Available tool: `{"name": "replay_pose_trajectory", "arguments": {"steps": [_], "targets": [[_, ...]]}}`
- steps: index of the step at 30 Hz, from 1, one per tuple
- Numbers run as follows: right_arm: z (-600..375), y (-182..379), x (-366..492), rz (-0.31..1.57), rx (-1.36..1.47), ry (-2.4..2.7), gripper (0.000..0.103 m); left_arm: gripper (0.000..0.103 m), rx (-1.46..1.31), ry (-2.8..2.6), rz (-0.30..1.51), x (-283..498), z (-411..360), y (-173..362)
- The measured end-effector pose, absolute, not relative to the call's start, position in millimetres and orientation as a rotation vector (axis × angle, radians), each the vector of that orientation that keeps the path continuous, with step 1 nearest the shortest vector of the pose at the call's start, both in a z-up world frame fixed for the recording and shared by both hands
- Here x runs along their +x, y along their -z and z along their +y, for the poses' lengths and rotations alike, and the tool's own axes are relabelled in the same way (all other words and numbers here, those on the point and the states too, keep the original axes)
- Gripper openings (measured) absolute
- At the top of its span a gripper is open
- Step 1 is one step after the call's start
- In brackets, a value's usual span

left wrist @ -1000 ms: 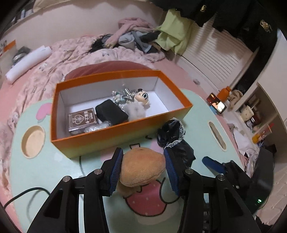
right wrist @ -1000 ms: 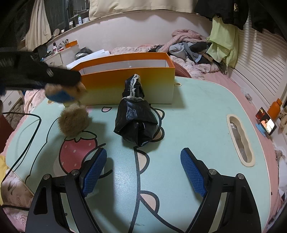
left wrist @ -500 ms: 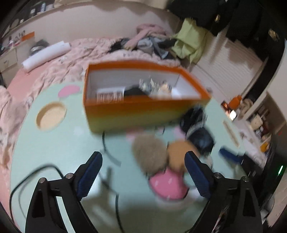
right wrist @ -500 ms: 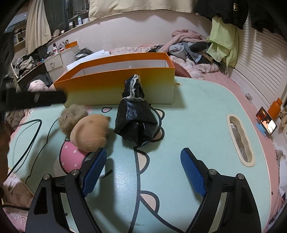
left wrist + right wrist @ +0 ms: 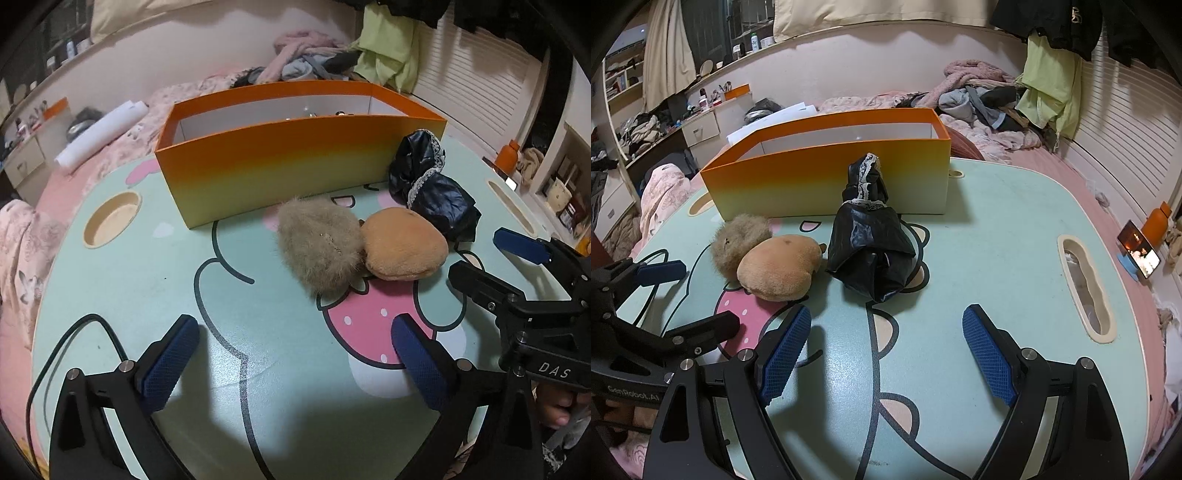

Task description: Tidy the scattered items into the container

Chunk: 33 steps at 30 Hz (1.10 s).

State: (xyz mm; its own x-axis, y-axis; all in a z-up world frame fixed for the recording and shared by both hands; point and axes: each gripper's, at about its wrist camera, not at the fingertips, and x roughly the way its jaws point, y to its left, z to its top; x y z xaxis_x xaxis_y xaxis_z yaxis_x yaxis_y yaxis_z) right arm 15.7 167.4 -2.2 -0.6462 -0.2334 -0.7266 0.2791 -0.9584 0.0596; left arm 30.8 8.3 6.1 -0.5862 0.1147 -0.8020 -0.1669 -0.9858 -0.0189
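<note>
Left wrist view: your left gripper (image 5: 293, 363) is empty, jaws opening, right gripper (image 5: 882, 352) wide and empty too; tan plush (image 5: 402, 248) lies on table (image 5: 258, 369) before orange box (image 5: 280, 162), likely soft, light—pinch its fat middle.

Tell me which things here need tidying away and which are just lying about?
For the job: orange box, furry brown pouch, tan plush, black lacy bag.

Just lying about: phone, orange bottle, clothes heap, paper roll, black cable.
</note>
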Motion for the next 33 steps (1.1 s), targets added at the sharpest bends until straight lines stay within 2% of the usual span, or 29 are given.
{"name": "replay_pose_trajectory", "arguments": {"steps": [8, 14, 18, 20, 24, 33], "targets": [[167, -10, 25, 0.077, 1.093, 2.600, 0.084, 0.103, -1.333, -2.661, 0.065, 29, 3, -5], [149, -82, 23, 0.183, 0.879, 2.572, 0.082, 0.103, -1.329, -2.661, 0.063, 30, 1, -4], [123, -125, -40, 0.088, 0.980, 2.420, 0.045, 0.103, -1.324, -2.666, 0.059, 29, 2, -6], [101, -122, -85, 0.076, 1.132, 2.328, 0.039, 0.103, -1.320, -2.667, 0.061, 29, 1, -6], [58, -84, -150, 0.120, 1.387, 2.200, 0.039, 0.103, -1.314, -2.666, 0.059, 27, 1, -6], [43, -29, -177, 0.140, 1.567, 2.138, 0.041, 0.103, -1.306, -2.667, 0.056, 27, -1, -5]]}}
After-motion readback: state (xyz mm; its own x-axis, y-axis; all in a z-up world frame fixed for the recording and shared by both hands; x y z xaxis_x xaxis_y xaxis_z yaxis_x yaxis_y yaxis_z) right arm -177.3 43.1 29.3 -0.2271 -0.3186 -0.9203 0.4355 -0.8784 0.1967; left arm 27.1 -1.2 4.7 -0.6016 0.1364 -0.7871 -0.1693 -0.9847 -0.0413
